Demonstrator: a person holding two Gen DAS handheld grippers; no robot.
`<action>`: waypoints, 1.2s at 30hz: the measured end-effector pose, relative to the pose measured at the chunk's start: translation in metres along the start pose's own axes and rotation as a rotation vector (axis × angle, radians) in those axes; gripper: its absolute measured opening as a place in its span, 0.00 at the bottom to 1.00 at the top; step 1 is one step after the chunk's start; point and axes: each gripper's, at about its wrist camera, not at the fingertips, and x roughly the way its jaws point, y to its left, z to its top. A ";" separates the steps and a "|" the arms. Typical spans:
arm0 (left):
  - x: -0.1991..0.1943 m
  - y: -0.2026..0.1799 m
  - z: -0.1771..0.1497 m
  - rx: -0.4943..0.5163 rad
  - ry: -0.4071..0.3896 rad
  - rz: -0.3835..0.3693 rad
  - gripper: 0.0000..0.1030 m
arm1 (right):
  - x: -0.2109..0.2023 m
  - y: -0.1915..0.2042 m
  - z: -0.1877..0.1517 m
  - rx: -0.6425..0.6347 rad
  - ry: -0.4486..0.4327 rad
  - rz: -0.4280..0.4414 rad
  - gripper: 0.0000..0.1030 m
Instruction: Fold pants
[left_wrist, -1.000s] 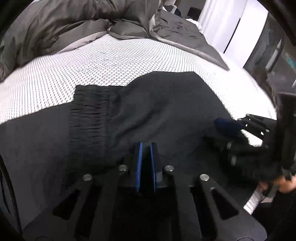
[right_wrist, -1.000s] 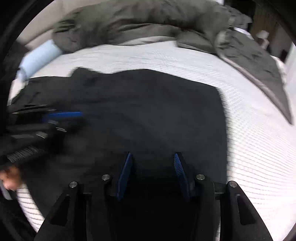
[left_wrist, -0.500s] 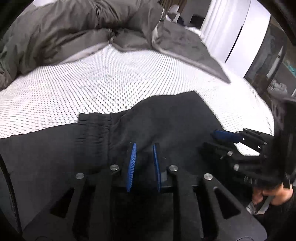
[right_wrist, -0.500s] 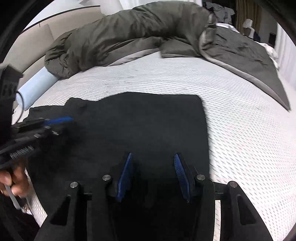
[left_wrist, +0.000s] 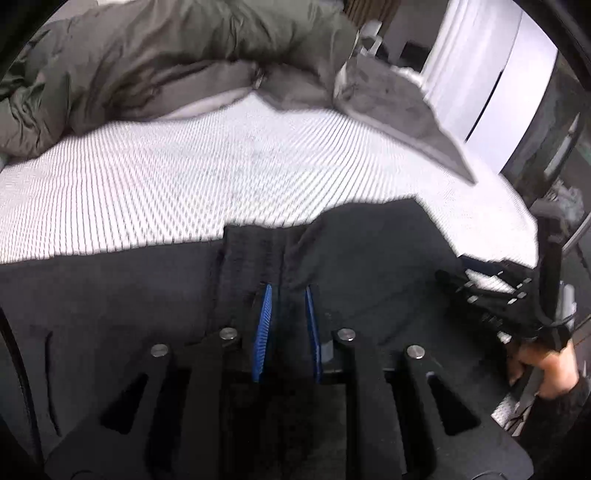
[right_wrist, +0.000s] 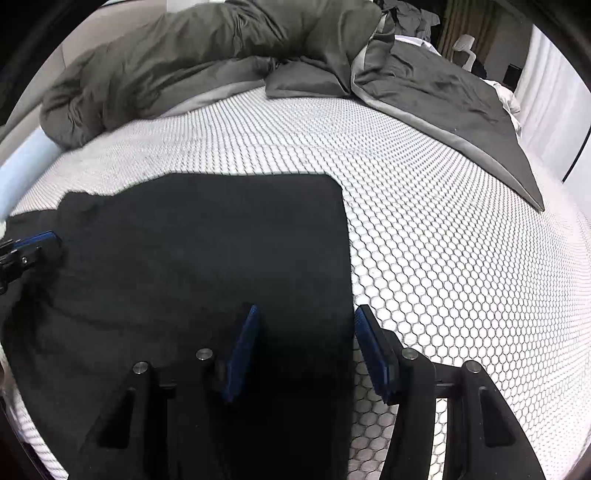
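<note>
Black pants (left_wrist: 369, 258) lie folded flat on a white mesh mattress (left_wrist: 147, 177), the elastic waistband (left_wrist: 255, 251) just ahead of my left gripper (left_wrist: 287, 291). Its blue pads stand a narrow gap apart above the cloth and do not press on it. In the right wrist view the pants (right_wrist: 207, 240) form a dark rectangle. My right gripper (right_wrist: 306, 314) hovers over their right edge with its jaws opening and nothing pinched; the mattress (right_wrist: 443, 221) shows under the right pad. Each gripper shows in the other's view: the right gripper (left_wrist: 491, 295) held by a hand (left_wrist: 543, 365), the left gripper (right_wrist: 33, 243).
A crumpled olive-grey duvet (right_wrist: 184, 66) and a grey blanket (right_wrist: 461, 99) fill the far side of the bed. A pale blue roll (right_wrist: 22, 166) lies at the left edge. White doors (left_wrist: 491, 92) and dark furniture stand past the bed's right side.
The left pads have parted from shut to a narrow gap. The right pads have spread wider. Both grippers have drawn back and up, so more of the bed shows.
</note>
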 end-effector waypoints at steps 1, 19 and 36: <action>-0.005 0.000 0.005 0.000 -0.035 0.005 0.15 | -0.006 0.002 0.000 -0.013 -0.023 0.000 0.54; 0.047 0.035 0.010 -0.083 0.058 0.101 0.19 | 0.002 0.056 0.039 -0.149 -0.070 0.036 0.63; -0.042 0.002 -0.037 0.102 -0.079 0.045 0.81 | -0.068 0.021 -0.027 -0.066 -0.153 0.147 0.64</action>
